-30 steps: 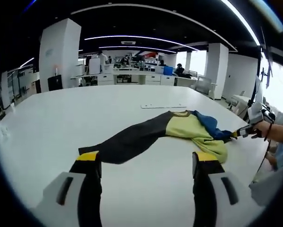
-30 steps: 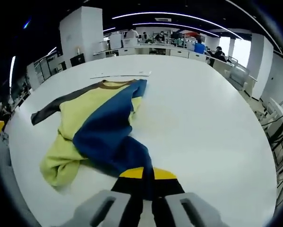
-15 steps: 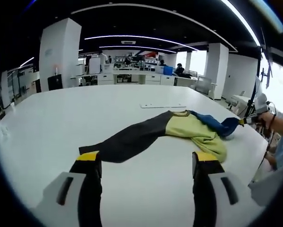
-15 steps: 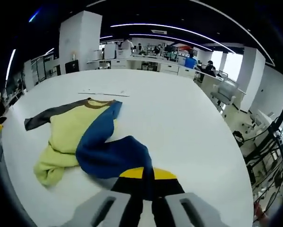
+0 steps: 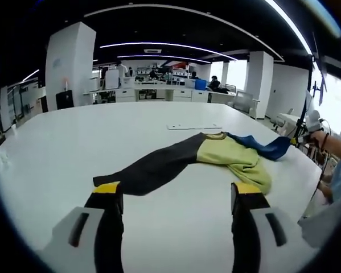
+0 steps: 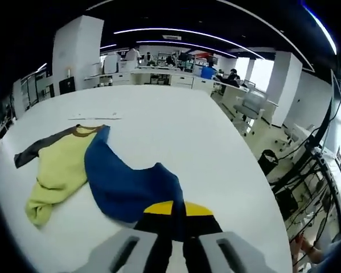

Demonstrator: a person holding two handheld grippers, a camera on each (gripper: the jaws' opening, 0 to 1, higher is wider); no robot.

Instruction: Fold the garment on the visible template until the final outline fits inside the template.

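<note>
The colour-block shirt (image 5: 216,156) is spread on the white table (image 5: 73,142), its blue sleeve (image 6: 130,190) clamped in the right gripper (image 6: 176,219), while the left gripper (image 5: 176,196) is held apart above the table.

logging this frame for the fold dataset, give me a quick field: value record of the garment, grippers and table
garment: yellow body, dark sleeve, blue sleeve, lying on the table, unfolded
blue sleeve: pinched in the right gripper, drawn out sideways from the yellow body
dark sleeve: flat on the table, stretching toward the left gripper
left gripper: open, holding nothing, above the table short of the dark sleeve
table: white, a thin strip beyond the collar
</note>
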